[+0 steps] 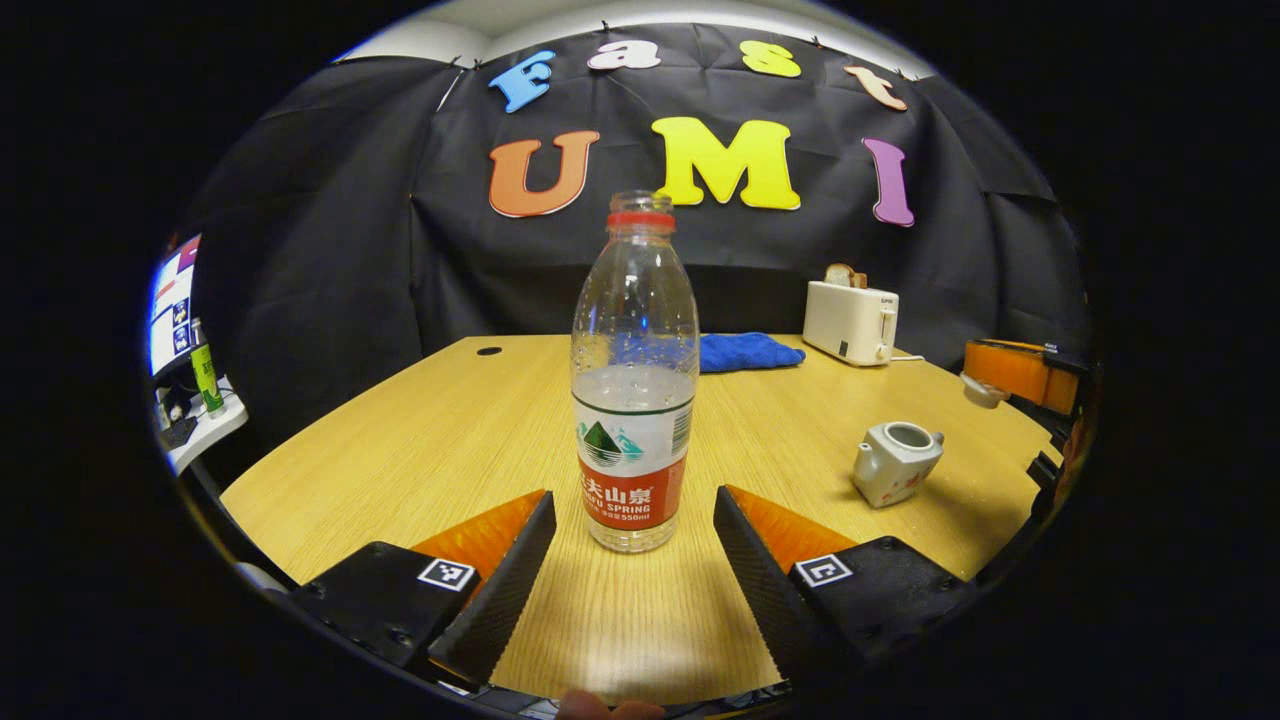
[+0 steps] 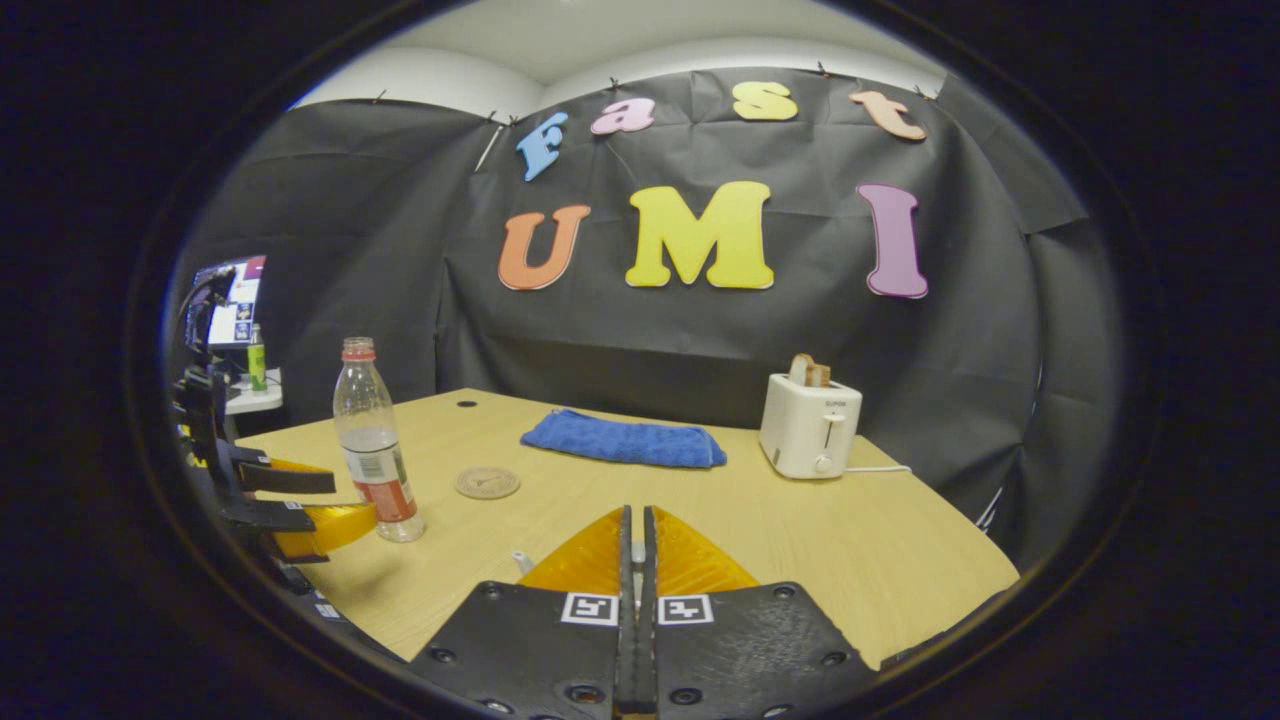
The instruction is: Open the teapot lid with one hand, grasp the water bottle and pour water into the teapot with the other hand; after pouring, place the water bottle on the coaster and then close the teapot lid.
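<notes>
A clear water bottle (image 1: 634, 400), uncapped with a red neck ring and about half full, stands upright on the wooden table (image 1: 420, 440). My left gripper (image 1: 634, 495) is open, one finger on each side of the bottle's base, with gaps showing. The right gripper view shows the same bottle (image 2: 375, 440) at the left with the left gripper (image 2: 300, 505) around it. A white teapot (image 1: 895, 462) sits to the right with its top open. Beyond it, my right gripper (image 1: 1000, 380) holds the white lid (image 1: 981, 391) at its tip. The right gripper (image 2: 633, 512) has its fingers pressed together. A round coaster (image 2: 487, 482) lies past the bottle.
A folded blue cloth (image 2: 622, 440) lies at the back of the table. A white toaster (image 2: 810, 425) with bread in it stands at the back right, its cord trailing right. A shelf with a green bottle (image 1: 206, 375) is off the table's left edge.
</notes>
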A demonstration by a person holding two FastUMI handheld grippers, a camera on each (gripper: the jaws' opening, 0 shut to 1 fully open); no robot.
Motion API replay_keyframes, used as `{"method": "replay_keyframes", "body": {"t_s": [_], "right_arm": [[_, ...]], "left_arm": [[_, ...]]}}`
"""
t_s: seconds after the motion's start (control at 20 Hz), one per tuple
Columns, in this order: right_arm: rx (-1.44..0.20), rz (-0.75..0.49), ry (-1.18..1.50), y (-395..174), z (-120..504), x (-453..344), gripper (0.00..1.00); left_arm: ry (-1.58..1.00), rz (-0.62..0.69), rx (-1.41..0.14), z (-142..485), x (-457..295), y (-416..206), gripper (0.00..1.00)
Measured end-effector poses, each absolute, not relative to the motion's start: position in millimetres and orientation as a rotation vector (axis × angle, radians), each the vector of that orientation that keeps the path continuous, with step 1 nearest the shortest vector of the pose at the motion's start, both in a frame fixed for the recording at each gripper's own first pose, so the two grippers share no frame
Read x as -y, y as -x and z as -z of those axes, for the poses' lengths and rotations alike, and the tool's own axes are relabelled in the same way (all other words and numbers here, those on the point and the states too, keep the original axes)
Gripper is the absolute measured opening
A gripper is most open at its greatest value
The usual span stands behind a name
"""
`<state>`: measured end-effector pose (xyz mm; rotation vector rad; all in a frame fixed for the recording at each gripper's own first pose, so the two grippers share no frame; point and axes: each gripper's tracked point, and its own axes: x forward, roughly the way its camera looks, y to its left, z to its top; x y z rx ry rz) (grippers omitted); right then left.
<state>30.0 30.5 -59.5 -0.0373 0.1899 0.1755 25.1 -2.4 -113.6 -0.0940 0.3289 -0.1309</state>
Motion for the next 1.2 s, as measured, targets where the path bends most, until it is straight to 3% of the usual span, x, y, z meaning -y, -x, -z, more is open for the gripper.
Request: {"method": "replay_keyframes", "body": {"t_s": [0.4,0.75,1.2], "right_arm": [[-0.201,-0.171,0.043,-24,59,-29,0.00],[-0.216,-0.160,0.024,-23,63,-20,0.00],[-0.225,-0.169,0.000,-17,67,-5,0.00]], "left_arm": [[0.079,0.142,-0.352,121,1,-52,0.97],[0.056,0.162,-0.370,122,7,-55,0.80],[-0.223,0.276,-0.507,116,0,-31,0.76]]}}
